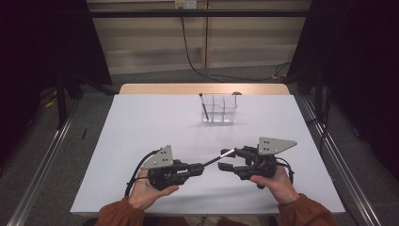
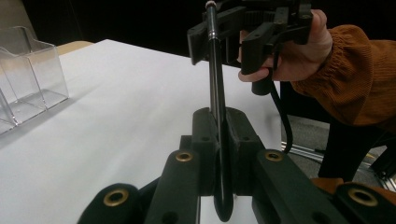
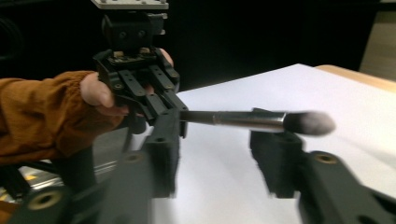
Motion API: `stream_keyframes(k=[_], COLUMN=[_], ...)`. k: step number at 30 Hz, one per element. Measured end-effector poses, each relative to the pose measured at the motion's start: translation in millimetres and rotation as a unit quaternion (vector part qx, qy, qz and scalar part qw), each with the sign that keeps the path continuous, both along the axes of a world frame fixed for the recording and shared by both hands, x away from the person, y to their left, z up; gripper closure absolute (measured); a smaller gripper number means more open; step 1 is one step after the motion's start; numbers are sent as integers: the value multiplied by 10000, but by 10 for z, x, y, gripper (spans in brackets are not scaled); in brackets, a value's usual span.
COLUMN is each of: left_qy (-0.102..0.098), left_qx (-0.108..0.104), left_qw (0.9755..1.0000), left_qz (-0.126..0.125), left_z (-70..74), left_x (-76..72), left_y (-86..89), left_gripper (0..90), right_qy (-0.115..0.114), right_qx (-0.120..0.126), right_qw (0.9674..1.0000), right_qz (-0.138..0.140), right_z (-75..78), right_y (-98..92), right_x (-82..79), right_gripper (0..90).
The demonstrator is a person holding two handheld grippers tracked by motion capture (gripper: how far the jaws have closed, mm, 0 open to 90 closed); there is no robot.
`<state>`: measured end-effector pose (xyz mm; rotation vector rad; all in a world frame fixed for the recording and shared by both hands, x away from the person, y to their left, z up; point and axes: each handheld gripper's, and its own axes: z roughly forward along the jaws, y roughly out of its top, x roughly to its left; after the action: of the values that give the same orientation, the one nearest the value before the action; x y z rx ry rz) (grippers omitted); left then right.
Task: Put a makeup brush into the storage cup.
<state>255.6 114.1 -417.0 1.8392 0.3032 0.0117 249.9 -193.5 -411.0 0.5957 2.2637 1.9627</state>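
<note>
- The left gripper [image 1: 200,168] — near the table's [image 1: 141,122] front edge — has its jaws clamped on the handle of a makeup brush [image 1: 220,157].
- The brush slants up off the table, its soft head [image 3: 310,123] lying between the spread, released jaws of the right gripper [image 1: 229,159].
- A clear compartmented organiser [image 1: 219,109] stands near the far edge — a dark pen [image 1: 203,106] leans in its left compartment.

Brush [image 3: 261,121] bristles blurred, organizer [image 2: 28,74] cut off at frame edge
</note>
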Motion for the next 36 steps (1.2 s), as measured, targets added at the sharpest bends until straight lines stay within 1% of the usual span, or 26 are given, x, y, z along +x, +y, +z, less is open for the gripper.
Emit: stream_keyframes(k=[4,7,9,10,11,12,14,16,21,24,26,28,29,31,34,36], left_qy=[-4,-24,-32,-39,-44,-28,-47,-43,-88,-114,-131,-165,-184,-196,-188,-184], left_qx=[83,109,126,156,193,184,236,260,350,386,419,432,442,459,431,447], left_qw=[10000,9999,9999,9998,9997,9998,9997,9995,9992,9989,9987,9986,9986,9985,9987,9987], left_qz=[-56,-54,-96,-76,-111,-97,-105,-151,-191,-239,-251,-237,-209,-202,-188,-149], left_z=[-27,-32,-39,-42,-47,-55,-64,-77,-92,-108,-117,-123,-125,-126,-131,-134], left_x=[-3,-9,-10,-16,-15,-19,-17,-15,-24,-24,-20,-22,-18,-7,5,9], left_y=[-10,-16,-20,-24,-26,-34,-42,-51,-70,-82,-87,-91,-90,-84,-82,-83], left_gripper=[837,837,837,837,837,837,837,837,837,837,836,832,828,819,799,716], right_qy=[61,105,161,183,199,218,261,311,372,491,531,625,628,685,675,662], right_qx=[46,98,122,140,141,154,196,253,335,434,460,565,572,641,638,650], right_qw=[10000,9999,9998,9997,9997,9996,9994,9991,9986,9975,9970,9956,9956,9944,9945,9948], right_qz=[1,27,51,63,80,86,107,113,186,262,326,411,408,486,489,422], right_z=[-2,-2,-4,-5,-6,-6,-6,-5,-4,-10,-11,-7,-4,0,7,10], right_y=[-9,-6,-3,-3,-3,-3,-6,-8,-12,-16,-13,-9,-8,-2,8,-1], right_x=[7,10,13,14,15,17,23,27,36,45,47,50,50,50,42,45], right_gripper=[620,628,634,646,654,659,672,677,756,778,795,817,822,834,838,839])
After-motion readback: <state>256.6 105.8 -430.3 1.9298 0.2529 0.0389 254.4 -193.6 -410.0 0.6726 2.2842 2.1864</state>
